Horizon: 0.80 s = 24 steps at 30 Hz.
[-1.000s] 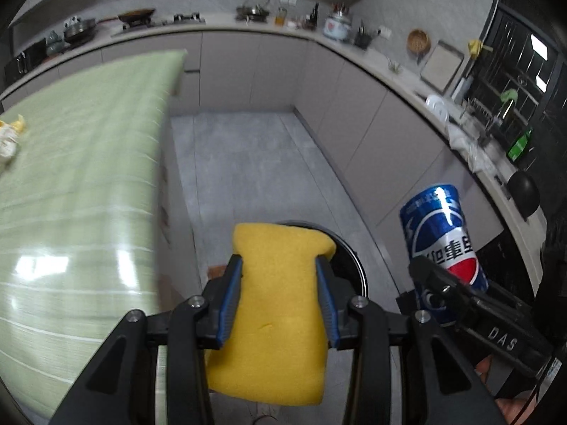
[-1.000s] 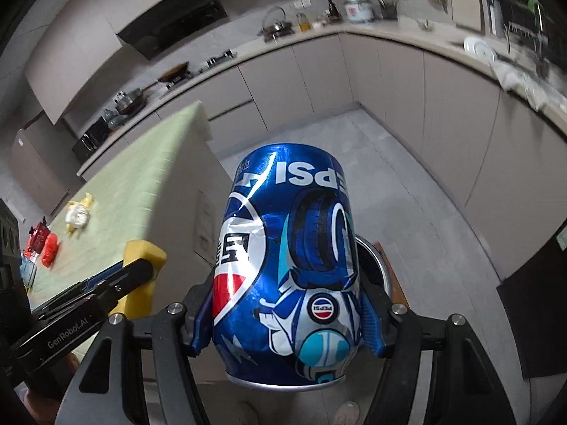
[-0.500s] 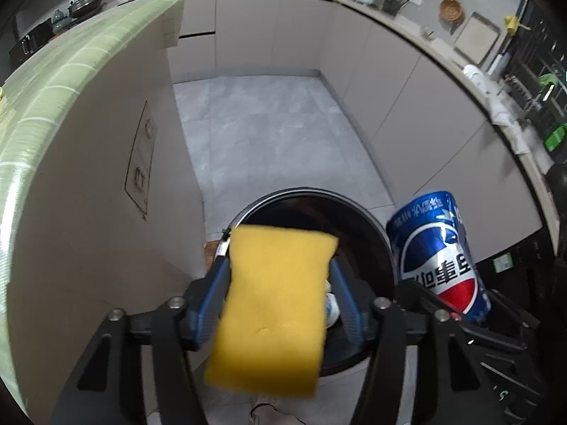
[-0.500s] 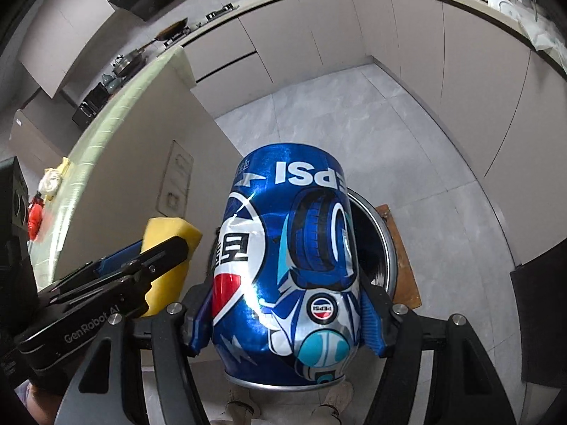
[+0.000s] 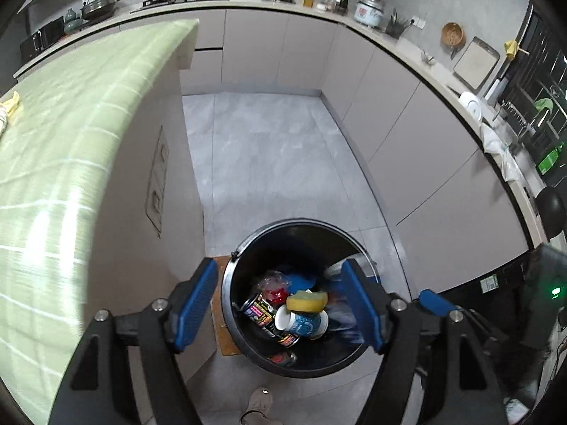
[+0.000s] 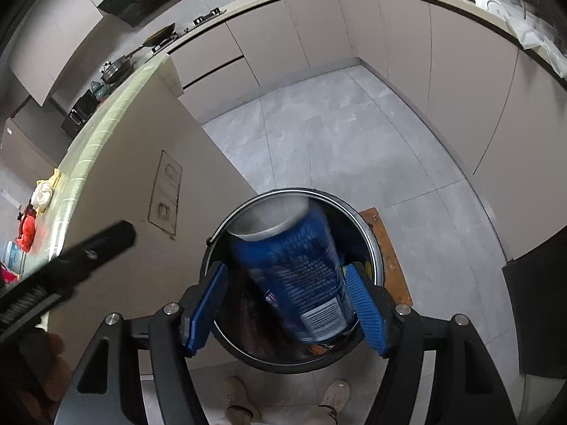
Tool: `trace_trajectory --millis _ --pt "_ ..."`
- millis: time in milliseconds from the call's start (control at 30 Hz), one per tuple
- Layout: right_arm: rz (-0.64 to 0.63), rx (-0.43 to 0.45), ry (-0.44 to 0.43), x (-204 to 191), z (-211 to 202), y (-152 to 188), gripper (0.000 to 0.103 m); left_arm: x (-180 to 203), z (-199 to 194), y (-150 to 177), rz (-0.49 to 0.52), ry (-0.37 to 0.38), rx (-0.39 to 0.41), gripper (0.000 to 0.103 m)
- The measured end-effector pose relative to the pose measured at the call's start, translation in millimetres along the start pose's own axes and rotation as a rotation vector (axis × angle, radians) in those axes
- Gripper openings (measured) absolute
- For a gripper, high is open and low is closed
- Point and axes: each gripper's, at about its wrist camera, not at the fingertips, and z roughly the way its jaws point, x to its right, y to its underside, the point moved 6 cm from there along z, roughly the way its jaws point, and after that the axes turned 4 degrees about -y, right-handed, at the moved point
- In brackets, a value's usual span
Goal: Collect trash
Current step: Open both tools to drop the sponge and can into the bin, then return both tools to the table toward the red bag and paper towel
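Sponge [image 5: 307, 300] now in bin [image 5: 248, 244] (can [image 6: 301, 279] mid-drop).

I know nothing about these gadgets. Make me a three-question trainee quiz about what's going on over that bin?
1. True or false: the left gripper holds the yellow sponge.
2. Which item is blurred between the right gripper fingers: A) blue can, B) cup, C) bottle?
3. Fill in: the sponge lies inside the black ___.

Key: 1 false, it is open; 2 A; 3 bin.
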Motion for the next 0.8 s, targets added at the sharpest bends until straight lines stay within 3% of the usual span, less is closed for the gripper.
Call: trace_trajectory --millis 500,667,800 --pt "0.007 0.098 -0.049 -56 -57 -6 0.073 -16 -56 -15 0.059 0.056 0.054 0.073" --pt "-0.041 0.148 -0.082 -113 -77 -17 0.073 -47 -83 -23 0.058 0.045 0.091 0.073" --pt "-0.082 0.162 -0.120 -169 -78 -18 0.073 -95 -100 -25 0.016 0.022 0.109 0.073"
